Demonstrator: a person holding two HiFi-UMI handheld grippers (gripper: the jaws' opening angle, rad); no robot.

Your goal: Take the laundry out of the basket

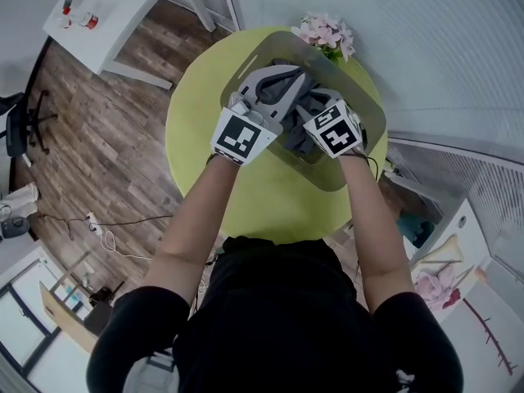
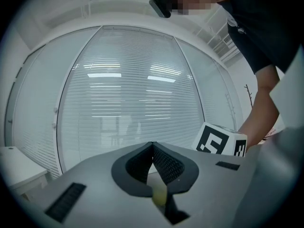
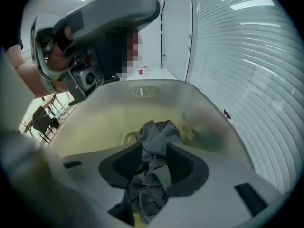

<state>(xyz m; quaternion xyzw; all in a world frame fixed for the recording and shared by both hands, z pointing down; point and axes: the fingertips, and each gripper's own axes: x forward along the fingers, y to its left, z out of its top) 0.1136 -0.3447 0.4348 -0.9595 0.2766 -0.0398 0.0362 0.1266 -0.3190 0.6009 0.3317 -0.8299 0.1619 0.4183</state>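
From here I see a black short-sleeved top (image 1: 286,318) filling the head view at six o'clock. The left gripper (image 2: 152,148) and right gripper (image 3: 154,148) are smooth grey shells with dark, finely ribbed pads (image 2: 167,164). Each carries a white cube with black square markers: left cube (image 1: 243,135) at eleven o'clock, right cube (image 1: 336,129) at one. A thin black cable (image 1: 375,164) (hard to trace) loops beside the right wrist.

We find the basket (image 1: 372,105) on the table (image 1: 205,150), flowers (image 1: 326,33) just behind it. Laundry (image 3: 159,127) lies in the basket (some between the parted jaws of the right gripper (image 3: 154,148)). To its left we place the left gripper (image 2: 153,148), apparently over the basket's rim.
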